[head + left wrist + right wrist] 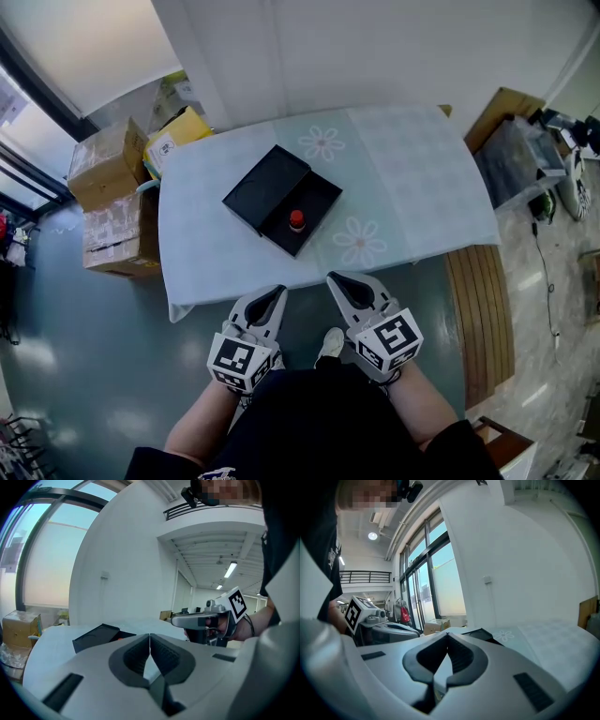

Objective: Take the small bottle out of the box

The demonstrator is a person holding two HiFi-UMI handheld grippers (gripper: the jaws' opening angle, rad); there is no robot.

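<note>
Head view. The small bottle [296, 220], red-capped, is standing upright in the open black box [267, 187], in the half lying at 4 o'clock of the other half. The box is sitting askew near the middle of the table [422, 169]. The left gripper [274, 295] and right gripper [339, 281] are hovering at the table's near edge, at 6 o'clock of the box and well apart from it. Both are pointing toward 12 o'clock.

Left gripper view. The jaws are pressing together with nothing between them. The box [96, 637] is showing low at 10 o'clock of the jaw tips; the bottle is not clearly visible here.

Right gripper view. The jaws are likewise meeting, and empty. A corner of the box [480, 633] is peeking over the jaw at 1 o'clock.

Risks, as judged:
- Neither gripper is ready to take the bottle; arriving with the jaws together would be knocking it over rather than straddling it.
- The bottle is small and the box wall is standing close beside it, so a jaw catching the wall could be dragging or tipping the box.
- The box looks light, and lifting the bottle without steadying the box may be carrying it along.
</note>
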